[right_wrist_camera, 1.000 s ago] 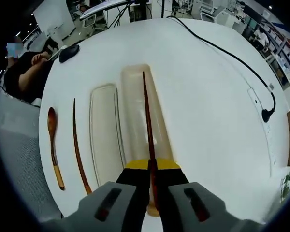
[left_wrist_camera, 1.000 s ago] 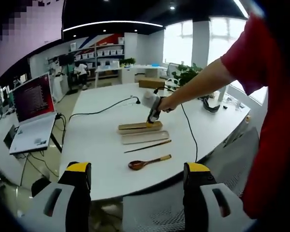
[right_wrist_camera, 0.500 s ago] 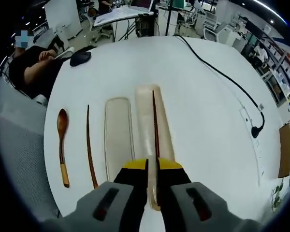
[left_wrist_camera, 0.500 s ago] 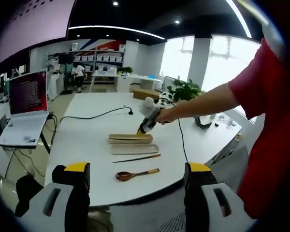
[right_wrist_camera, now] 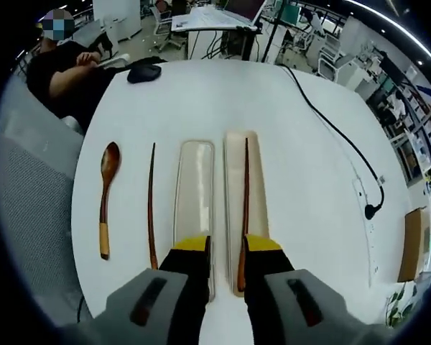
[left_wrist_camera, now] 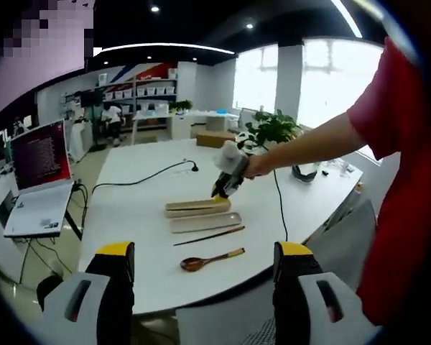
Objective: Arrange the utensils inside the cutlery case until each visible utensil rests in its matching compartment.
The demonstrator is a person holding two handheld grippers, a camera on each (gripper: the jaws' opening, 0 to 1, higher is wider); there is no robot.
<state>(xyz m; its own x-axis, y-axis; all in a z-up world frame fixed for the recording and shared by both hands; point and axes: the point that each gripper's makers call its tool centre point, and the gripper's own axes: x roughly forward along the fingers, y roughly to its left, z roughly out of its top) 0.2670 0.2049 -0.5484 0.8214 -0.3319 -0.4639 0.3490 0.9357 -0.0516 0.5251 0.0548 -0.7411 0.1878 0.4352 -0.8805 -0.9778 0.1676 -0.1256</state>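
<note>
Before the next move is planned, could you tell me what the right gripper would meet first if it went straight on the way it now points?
Probably the case base holding a chopstick, or the lid beside it; the right gripper, jaws open, straddles their near ends. Depth is unclear.

The white round table (right_wrist_camera: 287,129) carries, side by side, a wooden spoon (right_wrist_camera: 106,198), one dark chopstick (right_wrist_camera: 151,205), a clear lid (right_wrist_camera: 195,208) and the case tray (right_wrist_camera: 238,154) with a second chopstick (right_wrist_camera: 244,208) inside. A black cable (right_wrist_camera: 337,136) and a black mouse (right_wrist_camera: 142,72) also lie there.
</note>
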